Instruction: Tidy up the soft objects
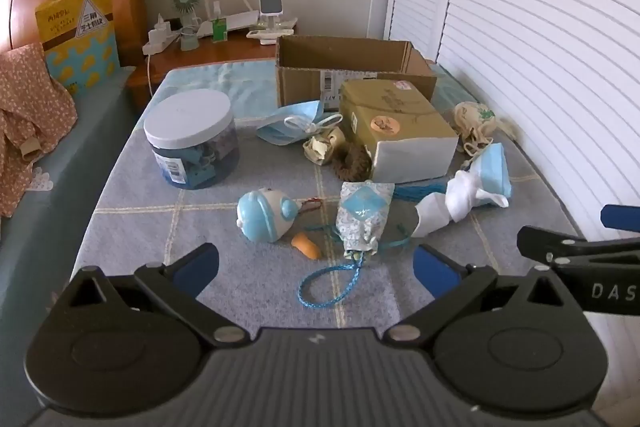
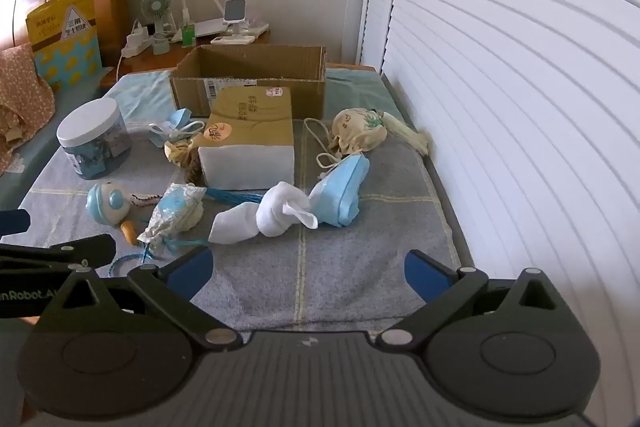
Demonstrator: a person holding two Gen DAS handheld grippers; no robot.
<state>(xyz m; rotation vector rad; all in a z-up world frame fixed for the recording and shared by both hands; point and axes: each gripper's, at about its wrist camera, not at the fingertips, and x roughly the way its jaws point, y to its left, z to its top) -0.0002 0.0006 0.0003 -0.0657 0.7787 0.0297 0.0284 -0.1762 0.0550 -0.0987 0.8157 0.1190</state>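
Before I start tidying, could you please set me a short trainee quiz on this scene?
1. True or false: the cardboard box is open on top.
2. Which lies nearest the right tongs: A the jar, B the knotted white sock, C the fan?
3. Fill in: both tongs (left tongs) are ___ and hold nothing.

Key: 1 true; 2 B; 3 open.

Soft daylight, sharp centre, strong fisheye bending with dark vignetted corners, shadows faint.
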